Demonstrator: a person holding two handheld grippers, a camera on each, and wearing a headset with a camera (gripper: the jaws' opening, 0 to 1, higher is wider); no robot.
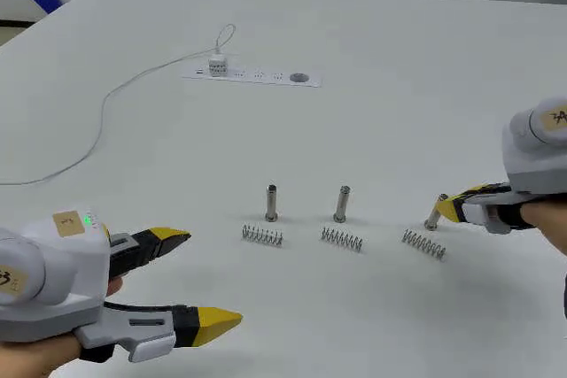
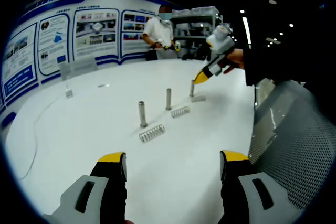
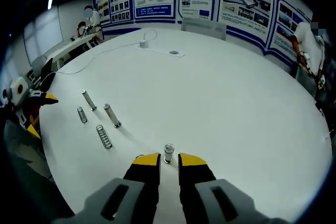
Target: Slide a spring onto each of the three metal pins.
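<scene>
A white table (image 1: 399, 86) carrying a power strip (image 1: 252, 75) is seen in a room lined with blue-edged posters (image 2: 79, 30). The left gripper (image 1: 213, 275) is held with its jaws spread wide and nothing between them; two upright pins (image 1: 271, 203) and the springs (image 1: 262, 235) lying flat are found ahead of it, well apart. The right gripper (image 3: 168, 158) is drawn almost together round the third pin (image 3: 168, 150), which stands between its tips, though a firm pinch cannot be told; a spring (image 1: 423, 243) lies just beside that pin.
</scene>
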